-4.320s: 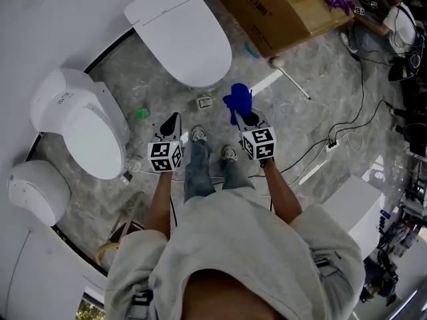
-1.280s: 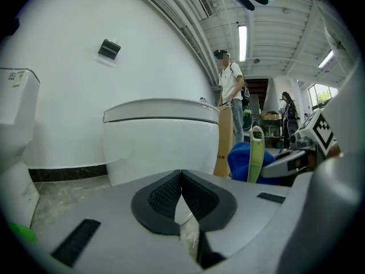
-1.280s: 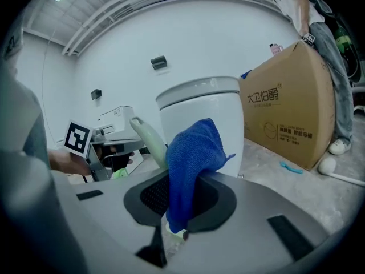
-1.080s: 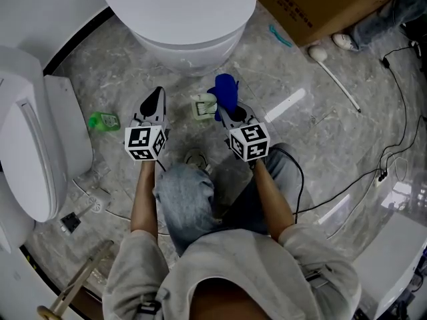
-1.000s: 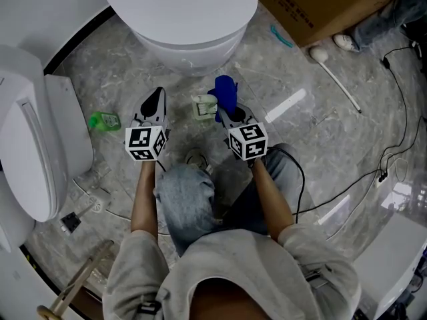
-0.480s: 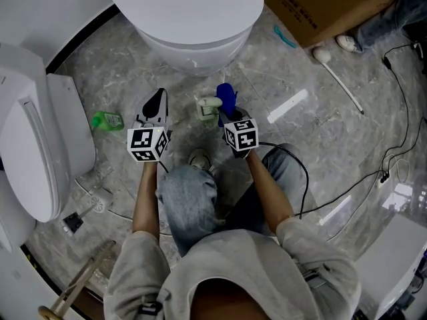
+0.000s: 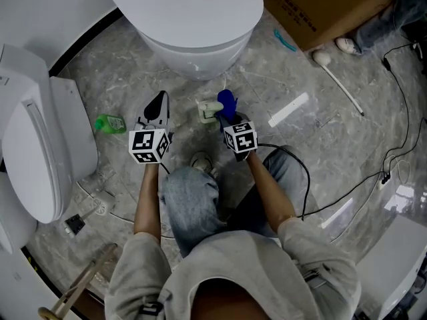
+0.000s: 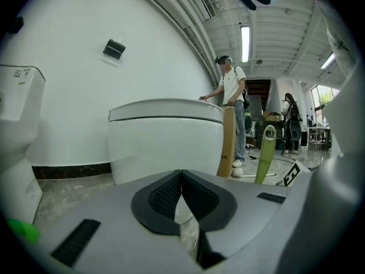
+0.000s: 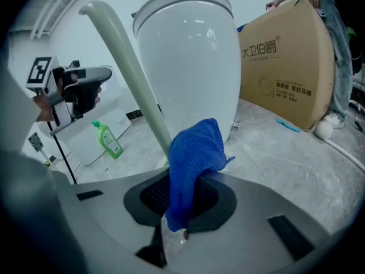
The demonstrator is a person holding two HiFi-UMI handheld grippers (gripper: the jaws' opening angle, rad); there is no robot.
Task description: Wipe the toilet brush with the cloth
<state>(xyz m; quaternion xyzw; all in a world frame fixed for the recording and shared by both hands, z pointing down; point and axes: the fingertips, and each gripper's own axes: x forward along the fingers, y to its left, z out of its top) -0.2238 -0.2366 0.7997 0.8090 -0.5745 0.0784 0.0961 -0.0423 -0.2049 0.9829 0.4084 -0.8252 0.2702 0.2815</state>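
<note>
The toilet brush (image 7: 209,110) stands in its holder on the floor in front of the toilet. Its pale green handle (image 9: 126,61) slants up to the left and passes just behind the blue cloth (image 9: 193,153). My right gripper (image 9: 181,194) is shut on the blue cloth (image 7: 226,103), which hangs over its jaws right beside the brush handle's top. My left gripper (image 7: 158,101) hovers a hand's width left of the brush, and its jaws (image 8: 181,174) are shut on nothing. From the left gripper view the handle (image 8: 265,153) stands off to the right.
A white toilet (image 7: 190,12) stands just beyond the brush and another toilet (image 7: 47,152) at the left. A green bottle (image 7: 110,123) lies on the marble floor. A cardboard box (image 7: 320,5), a long white-handled tool (image 7: 337,79) and cables (image 7: 373,172) are at the right.
My right gripper has carried the cloth left and forward until it sits beside the brush handle. The left gripper has barely moved.
</note>
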